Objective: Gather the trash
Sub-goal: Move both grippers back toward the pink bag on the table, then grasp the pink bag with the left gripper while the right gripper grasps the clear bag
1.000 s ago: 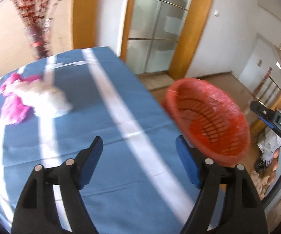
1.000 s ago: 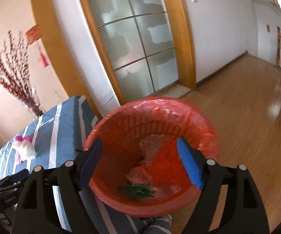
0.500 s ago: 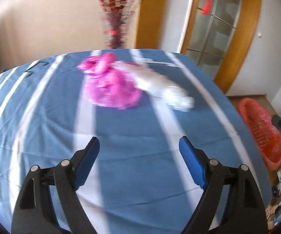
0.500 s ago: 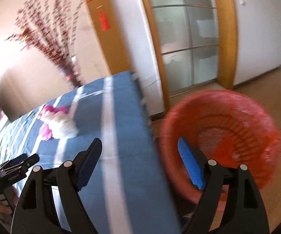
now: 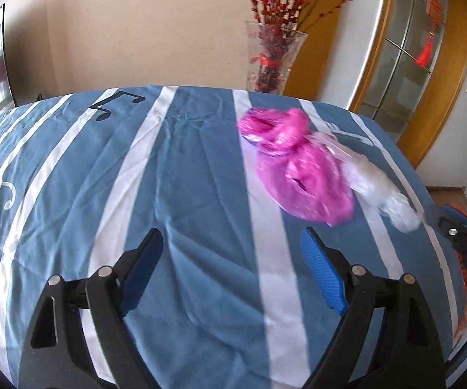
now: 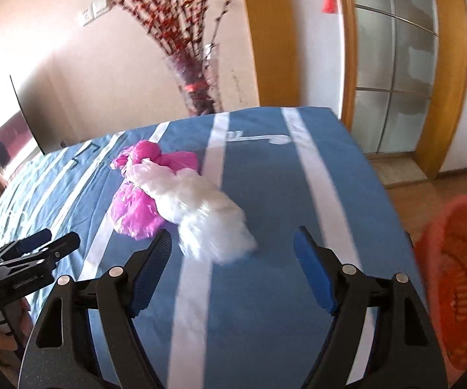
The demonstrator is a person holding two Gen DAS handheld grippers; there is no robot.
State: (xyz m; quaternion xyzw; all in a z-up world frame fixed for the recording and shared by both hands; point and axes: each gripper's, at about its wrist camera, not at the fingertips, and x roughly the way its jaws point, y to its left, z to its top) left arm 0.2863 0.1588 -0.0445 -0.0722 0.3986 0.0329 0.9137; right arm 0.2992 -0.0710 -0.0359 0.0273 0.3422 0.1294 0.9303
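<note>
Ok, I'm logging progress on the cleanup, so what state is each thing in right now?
Pink plastic bag: crumpled on the bedspread, not picked up.
White plastic bag: crumpled, lying against the pink one.
Red basket: beside the bed, upright.
Left gripper: fingers apart and opening, nothing between them.
Right gripper: fingers apart, closing slightly, empty.

Left wrist view: looks forward and down along the left gripper (image 5: 232, 267) over a blue striped bed (image 5: 185, 194), facing the far wall and a vase (image 5: 270, 58). Right wrist view: looks forward and down along the right gripper (image 6: 232, 264) from the bed's other side, near a red basket (image 6: 460, 275) at its right edge. Both views share the bed, the vase (image 6: 197, 81), the pink bag (image 5: 301, 175) (image 6: 136, 207) and the white bag (image 5: 379, 191) (image 6: 201, 214). Each view catches the other gripper at its margin.
</note>
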